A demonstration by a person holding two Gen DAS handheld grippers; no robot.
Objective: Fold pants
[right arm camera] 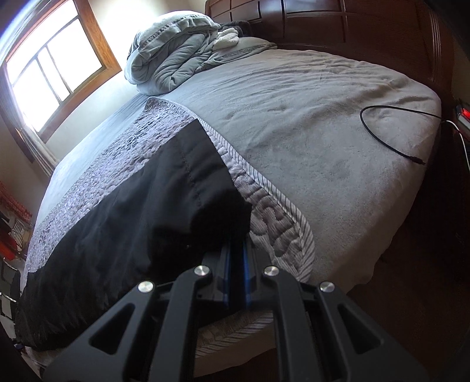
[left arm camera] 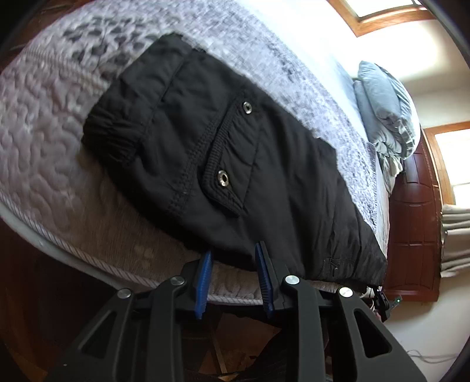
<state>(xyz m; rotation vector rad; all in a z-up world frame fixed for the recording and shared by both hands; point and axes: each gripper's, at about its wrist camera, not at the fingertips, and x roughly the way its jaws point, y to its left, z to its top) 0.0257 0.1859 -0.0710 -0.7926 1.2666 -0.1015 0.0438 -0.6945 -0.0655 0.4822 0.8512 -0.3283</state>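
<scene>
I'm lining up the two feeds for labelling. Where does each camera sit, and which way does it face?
Left wrist: on the left gripper, angled down at the black pants on the bed edge; jaws apart, pants hem between them.
Right wrist: on the right gripper, looking up the bed towards the headboard; jaws shut on the pants.
Shared: pants, patterned quilt, bunched grey bedding.

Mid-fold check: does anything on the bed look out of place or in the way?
One thing: a thin black cable lies looped across the plain grey blanket, its plug end loose, apart from the black cargo pants. The rumpled grey-blue bedding heap sits at the head of the bed, clear of the fold.
</scene>
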